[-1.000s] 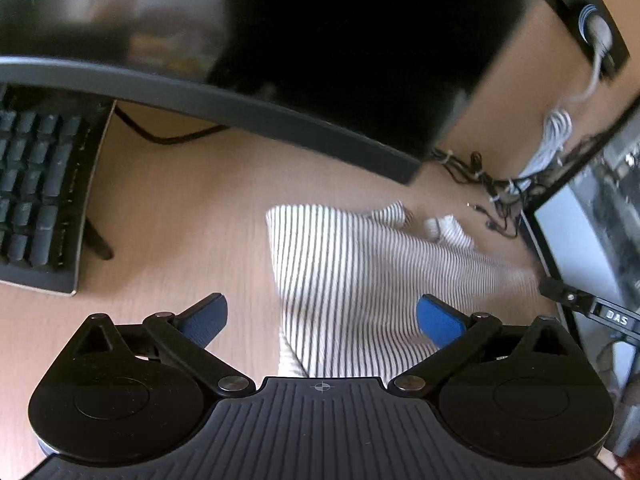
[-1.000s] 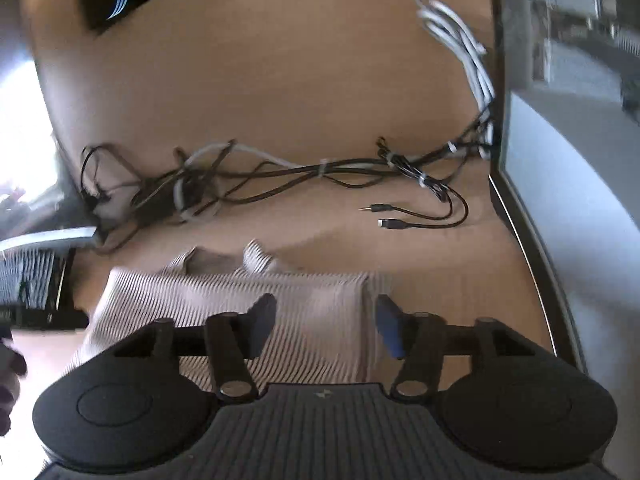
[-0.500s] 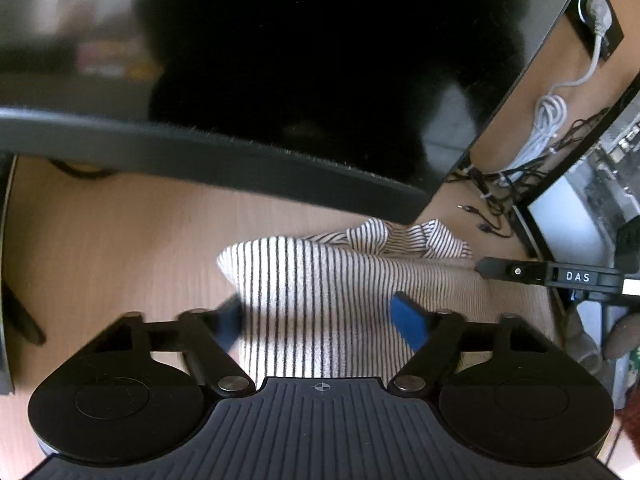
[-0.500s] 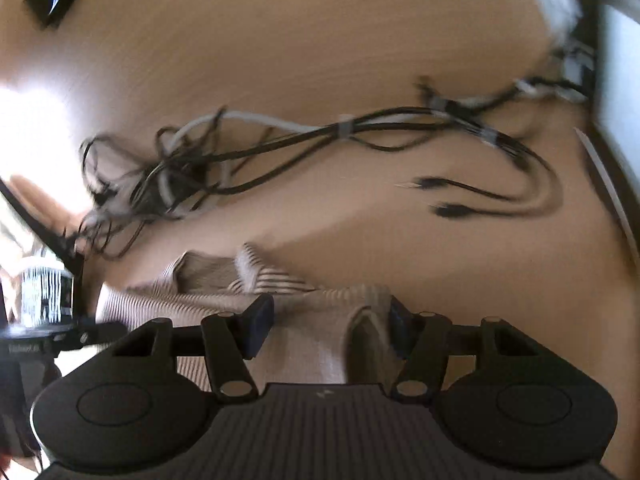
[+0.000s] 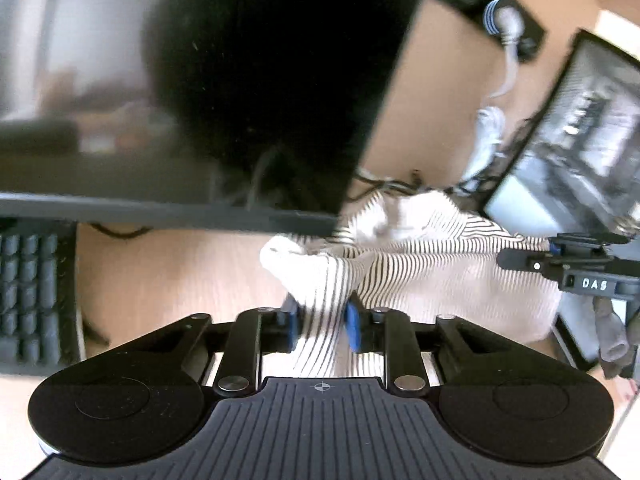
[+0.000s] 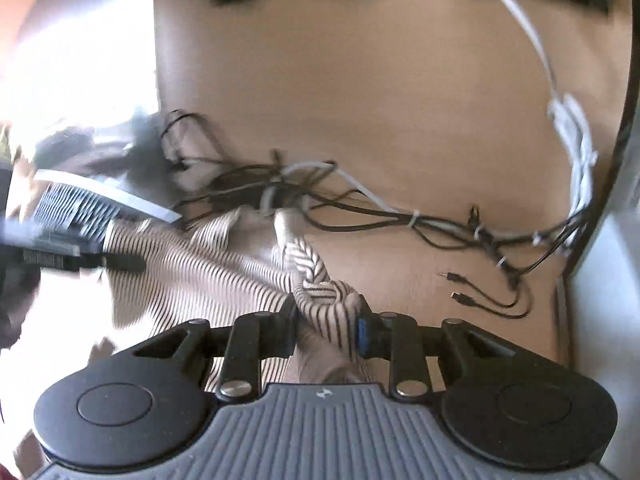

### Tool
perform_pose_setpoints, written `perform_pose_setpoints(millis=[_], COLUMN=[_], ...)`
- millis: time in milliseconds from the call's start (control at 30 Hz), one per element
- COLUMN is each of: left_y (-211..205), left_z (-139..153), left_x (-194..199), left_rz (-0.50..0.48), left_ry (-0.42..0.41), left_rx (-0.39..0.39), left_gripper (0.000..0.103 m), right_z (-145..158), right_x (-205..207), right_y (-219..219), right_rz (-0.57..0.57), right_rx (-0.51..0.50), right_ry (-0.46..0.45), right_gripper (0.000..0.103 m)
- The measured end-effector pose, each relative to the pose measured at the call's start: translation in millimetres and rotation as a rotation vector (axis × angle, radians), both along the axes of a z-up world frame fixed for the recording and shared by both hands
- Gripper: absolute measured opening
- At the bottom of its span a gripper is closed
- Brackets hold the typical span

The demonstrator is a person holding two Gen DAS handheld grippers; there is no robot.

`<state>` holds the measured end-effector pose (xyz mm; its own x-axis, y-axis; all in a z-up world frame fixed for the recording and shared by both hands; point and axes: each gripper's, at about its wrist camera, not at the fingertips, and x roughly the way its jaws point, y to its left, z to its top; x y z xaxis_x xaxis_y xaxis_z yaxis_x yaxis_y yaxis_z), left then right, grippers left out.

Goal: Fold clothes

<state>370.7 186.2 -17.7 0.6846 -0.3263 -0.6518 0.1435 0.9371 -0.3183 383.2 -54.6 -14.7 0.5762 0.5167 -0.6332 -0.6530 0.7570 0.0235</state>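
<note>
A white garment with thin black stripes [image 5: 432, 264] is bunched and lifted off the wooden desk [image 5: 168, 280]. My left gripper [image 5: 322, 326] is shut on its left edge, cloth pinched between the blue pads. My right gripper [image 6: 326, 330] is shut on the garment's [image 6: 224, 272] right edge, a fold bulging up between the fingers. The right gripper also shows at the right of the left wrist view [image 5: 560, 268], and the left gripper at the left of the right wrist view [image 6: 60, 256]. The cloth stretches between them.
A dark monitor [image 5: 240, 80] hangs over the desk just behind the garment. A black keyboard [image 5: 32, 292] lies at the left. A second screen [image 5: 580, 140] stands at the right. Tangled cables [image 6: 360, 208] and a white cord [image 6: 576, 148] lie beyond the cloth.
Both grippers closed on the garment's edges and lifted it; a second ago they were open over the cloth lying flat. The cloth is now gathered and pulled taut between them.
</note>
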Motion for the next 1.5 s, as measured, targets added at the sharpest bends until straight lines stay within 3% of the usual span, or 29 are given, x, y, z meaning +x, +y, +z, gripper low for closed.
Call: perform_pose_setpoints(millis=[67, 167, 333, 467, 667, 800, 867, 900, 933, 967, 1033, 1133, 1233, 1300, 1333, 1367, 1433, 1500], left_y=[2.3, 12.3, 39.2, 51.0, 40.8, 16.2, 10.2, 10.0, 9.9, 9.7, 13.2, 27.3, 41.9, 53.1, 59.9, 66.6, 80.1, 93.7], left_z=[0.0, -9.1, -22.6, -11.6, 23.2, 36.2, 36.8, 35.9, 35.0, 34.1, 29.8, 18.1, 9.5, 6.7, 6.0, 5.8, 4.4, 1.5], left_x=[-23.1, -59.1, -95.5, -88.9, -69.6, -36.6, -29.0, -28.6, -28.3, -27.9, -30.1, -44.8, -62.8, -76.7, -84.3, -91.9, -105.6, -117.5], left_rz=[-0.002, 0.003, 0.043, 0.068, 0.042, 0.015, 0.021, 0.027, 0.033, 0.039, 0.059, 0.106, 0.149, 0.175, 0.185, 0.193, 0.206, 0.216], left_ry=[0.022, 0.079, 0.139, 0.1, -0.027, -0.073, -0.066, -0.063, -0.06, -0.057, -0.045, -0.005, 0.025, 0.033, 0.032, 0.033, 0.039, 0.051], left_rx=[-0.001, -0.013, -0.117, -0.181, -0.193, -0.178, -0.166, -0.165, -0.164, -0.163, -0.173, -0.189, -0.19, -0.187, -0.188, -0.191, -0.207, -0.237], left_gripper=[0.008, 0.008, 0.011, 0.042, 0.076, 0.085, 0.085, 0.087, 0.089, 0.091, 0.092, 0.094, 0.095, 0.096, 0.096, 0.097, 0.098, 0.099], right_z=[4.8, -5.6, -49.8, -73.7, -70.9, -67.3, -46.5, -30.7, -13.9, -6.1, 5.7, 23.5, -7.0, -30.9, -42.7, -45.9, -43.3, -32.8], right_x=[-40.1, -97.0, -167.8, -195.3, -191.9, -186.9, -186.1, -184.4, -182.5, -176.3, -161.9, -140.4, -105.9, -85.2, -75.2, -73.0, -79.3, -103.9], right_y=[-0.9, 3.5, 12.7, 17.4, 10.5, 11.5, 9.1, 6.9, 4.5, 10.2, 25.0, 47.1, 91.7, 112.2, 122.0, 124.2, 122.8, 115.9], right_rz=[0.061, 0.152, 0.22, 0.22, 0.18, 0.193, 0.201, 0.193, 0.183, 0.171, 0.148, 0.113, 0.096, 0.077, 0.067, 0.069, 0.114, 0.234], right_rx=[-0.069, -0.201, -0.321, -0.364, -0.377, -0.379, -0.337, -0.3, -0.259, -0.221, -0.147, -0.036, -0.084, -0.137, -0.165, -0.176, -0.186, -0.209], right_ry=[-0.052, -0.101, -0.035, -0.015, -0.006, 0.021, 0.029, 0.014, -0.006, -0.023, -0.057, -0.107, -0.083, -0.051, -0.037, -0.031, -0.045, -0.111], right_gripper=[0.026, 0.025, 0.021, 0.014, 0.013, 0.013, 0.014, 0.017, 0.03, 0.053, 0.07, 0.074, 0.076, 0.068, 0.031, 0.017, 0.016, 0.016])
